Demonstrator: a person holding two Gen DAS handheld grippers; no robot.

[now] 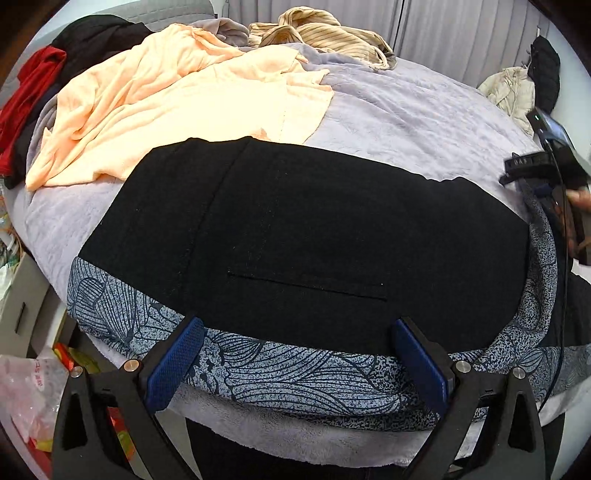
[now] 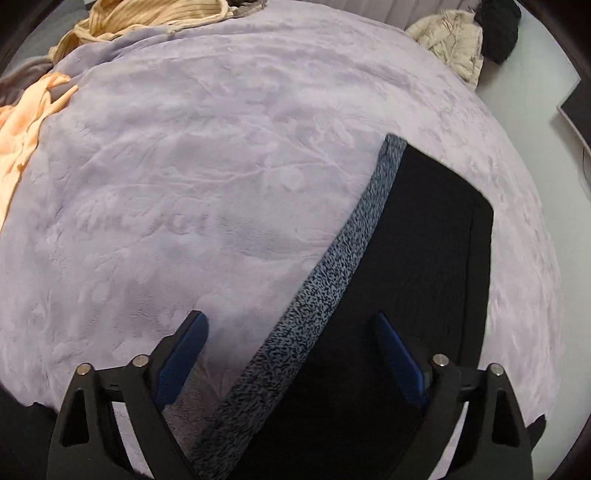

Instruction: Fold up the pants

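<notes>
Black pants [image 1: 295, 236] with a blue-grey patterned waistband [image 1: 280, 373] lie flat on a lilac blanket [image 1: 406, 118], near its front edge. My left gripper [image 1: 297, 330] is open and empty, its jaws spread over the waistband. In the right wrist view the pants [image 2: 406, 277] lie at the right with the patterned band [image 2: 332, 273] running diagonally. My right gripper [image 2: 290, 325] is open and empty, straddling that band just above the cloth. The right gripper also shows at the far right of the left wrist view [image 1: 532, 173].
A peach garment [image 1: 177, 107] lies crumpled behind the pants. A red and black pile [image 1: 44, 85] sits at the far left. A striped beige garment [image 1: 325, 33] lies at the back. A cream jacket [image 1: 513, 92] is beyond the bed's right side. Plastic bags [image 1: 33, 398] lie left of the bed.
</notes>
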